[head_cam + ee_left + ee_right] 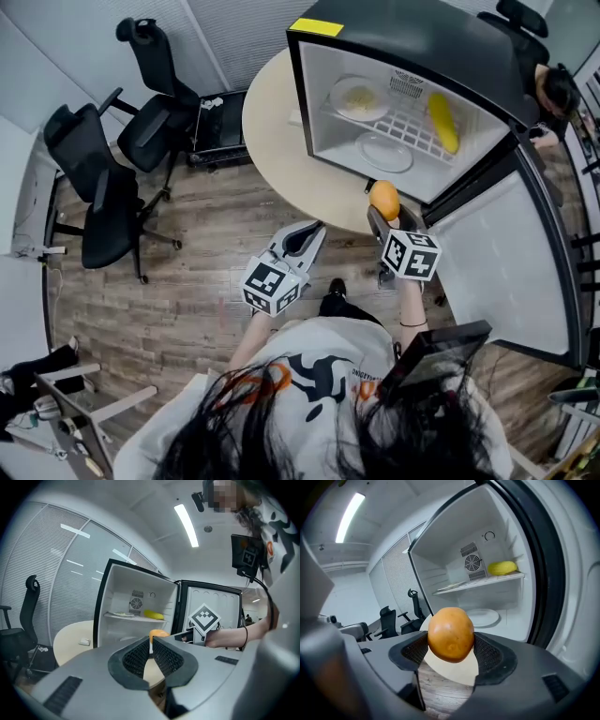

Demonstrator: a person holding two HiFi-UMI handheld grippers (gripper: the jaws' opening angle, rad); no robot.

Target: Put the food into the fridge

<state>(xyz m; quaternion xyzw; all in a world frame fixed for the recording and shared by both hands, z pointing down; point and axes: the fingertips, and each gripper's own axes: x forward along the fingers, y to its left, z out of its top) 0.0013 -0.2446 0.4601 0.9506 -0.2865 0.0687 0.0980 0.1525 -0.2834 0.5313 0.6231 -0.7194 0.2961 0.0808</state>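
Your right gripper clamps the orange just before the open fridge; left gripper, farther from it, jaws together, empty.

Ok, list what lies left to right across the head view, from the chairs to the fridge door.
black office chairs → left gripper → orange → elongated yellow food → open fridge door
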